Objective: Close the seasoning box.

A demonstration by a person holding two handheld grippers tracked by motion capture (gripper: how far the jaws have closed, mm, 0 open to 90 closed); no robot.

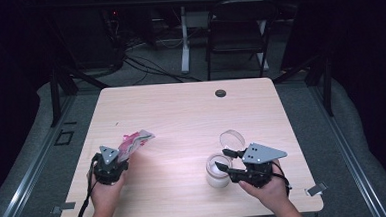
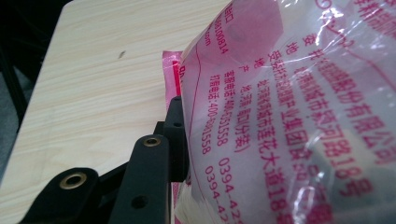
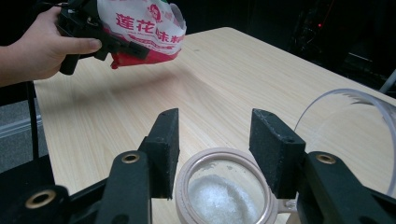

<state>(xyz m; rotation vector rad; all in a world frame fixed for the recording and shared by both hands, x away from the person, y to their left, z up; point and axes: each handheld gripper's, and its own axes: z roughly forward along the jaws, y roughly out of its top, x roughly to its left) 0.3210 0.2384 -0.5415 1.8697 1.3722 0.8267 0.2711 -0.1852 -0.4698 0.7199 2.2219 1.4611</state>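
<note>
A pink and white printed bag [image 1: 136, 140] is held up over the left part of the wooden table [image 1: 181, 114]. My left gripper [image 1: 124, 153] is shut on it. In the left gripper view one black finger [image 2: 175, 135] presses the bag [image 2: 289, 116]; the other is hidden behind it. A glass jar [image 1: 217, 175] of white granules stands near the front right, its clear lid [image 1: 232, 138] flipped back. My right gripper [image 3: 215, 119] is shut on the jar [image 3: 224, 196] at its rim. The right gripper view also shows the bag [image 3: 144, 23] raised at the far left.
A small black grommet [image 1: 220, 93] sits near the table's far edge. A dark folding chair [image 1: 237, 31] stands beyond the table. Metal clips [image 1: 316, 188] hang at the front corners. Bare tabletop lies between the bag and the jar.
</note>
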